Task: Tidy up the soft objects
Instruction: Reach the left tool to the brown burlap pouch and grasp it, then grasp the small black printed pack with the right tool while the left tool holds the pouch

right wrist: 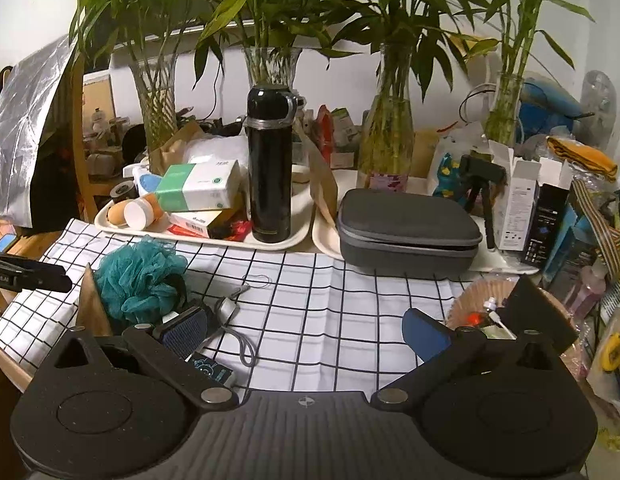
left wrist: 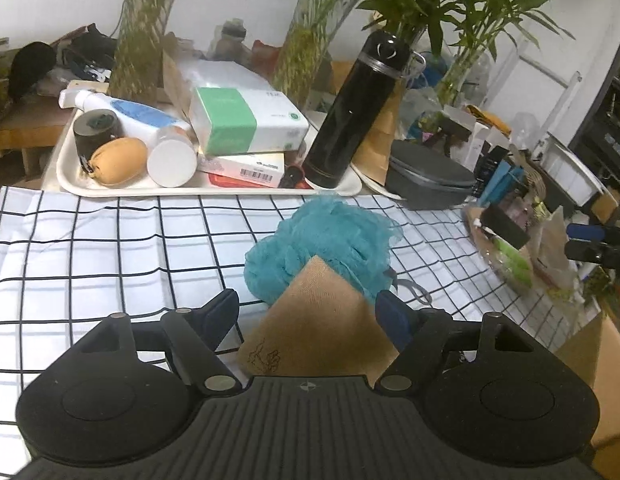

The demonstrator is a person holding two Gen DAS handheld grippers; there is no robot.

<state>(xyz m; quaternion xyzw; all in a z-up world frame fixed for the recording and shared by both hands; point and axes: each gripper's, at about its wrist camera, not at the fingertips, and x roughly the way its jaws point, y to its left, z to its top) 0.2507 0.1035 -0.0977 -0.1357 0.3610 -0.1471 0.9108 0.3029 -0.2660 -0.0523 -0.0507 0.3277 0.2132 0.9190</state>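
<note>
You are hovering your left gripper (left wrist: 307, 316), jaws spread wide and empty, at lower centre over the tan pointed cloth pouch (left wrist: 318, 320), the teal mesh bath pouf (left wrist: 322, 240) lying just beyond, while your right gripper (right wrist: 305, 330) is hanging open farther off.

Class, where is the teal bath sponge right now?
The teal bath sponge lies on the checked cloth, behind a brown paper bag, before the black flask.

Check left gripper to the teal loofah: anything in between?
Yes. A brown paper bag stands between the open left gripper fingers, directly in front of the teal mesh loofah, covering its lower part. The right gripper is open, off to the side.
</note>
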